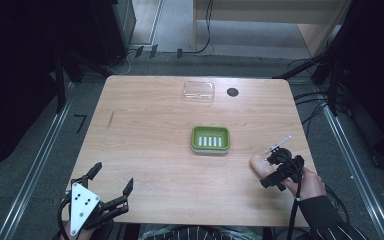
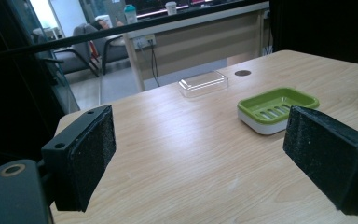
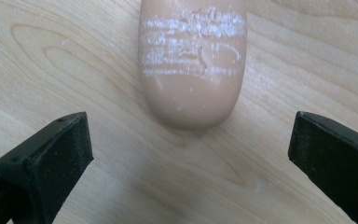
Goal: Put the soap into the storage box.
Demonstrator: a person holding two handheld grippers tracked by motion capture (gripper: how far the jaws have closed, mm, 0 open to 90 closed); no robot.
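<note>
Two grippers are over the wooden table (image 1: 145, 150), and both stand with jaws spread wide, gripping nothing. The right gripper (image 3: 191, 154) hovers just above a peach-coloured bar of soap (image 3: 192, 60) — streaked with white scrape marks — that lies flat near the table's right edge, ahead of the jaws and untouched. The left gripper (image 1: 112, 187) sits at the near left corner, well apart from the green soap dish (image 1: 210, 139) at mid-table and the clear lid (image 1: 199, 91) beyond it.

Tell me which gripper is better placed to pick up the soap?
Right. The right gripper is open just short of the soap. The left gripper is open at the table's near left corner, far away.
</note>
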